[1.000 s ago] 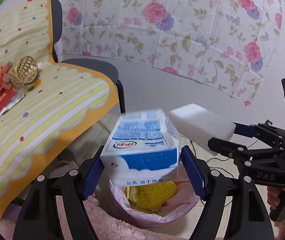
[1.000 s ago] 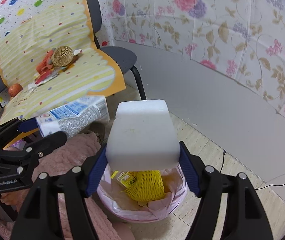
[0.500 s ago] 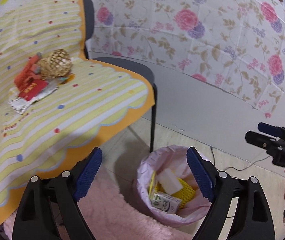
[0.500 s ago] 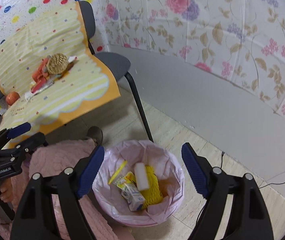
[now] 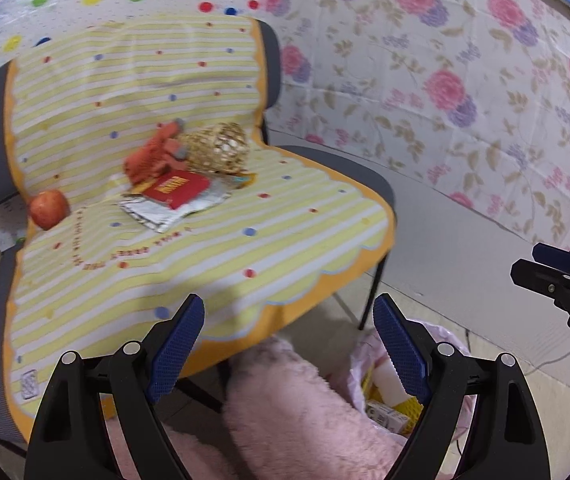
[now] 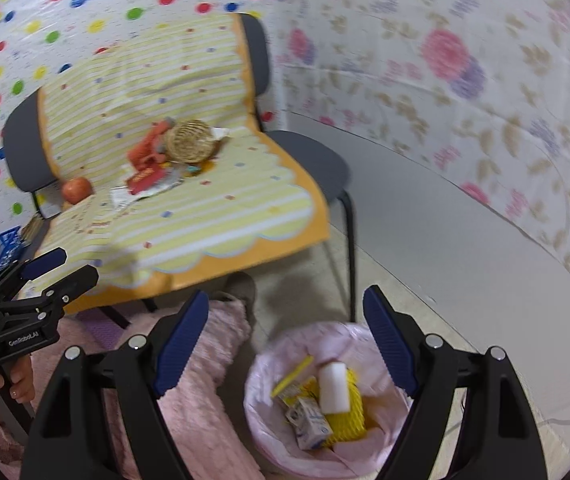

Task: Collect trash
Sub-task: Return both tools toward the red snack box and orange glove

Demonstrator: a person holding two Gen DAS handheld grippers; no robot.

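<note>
Both claws, left (image 5: pixel 287 350) and right (image 6: pixel 287 342), gape empty. The foil wrapper (image 5: pixel 173 206) lies flat on the covered chair (image 5: pixel 285 240), ahead and up-left of both claws; the left looks nearer. The bin (image 6: pixel 263 384) sits below the right claw.

Both the left gripper (image 5: pixel 288 350) and right gripper (image 6: pixel 286 342) point downward, jaws spread wide and empty.

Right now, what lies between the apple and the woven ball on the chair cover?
In the right wrist view, a red snack wrapper on a silver foil one and an orange toy lie between the apple and the woven ball.
</note>
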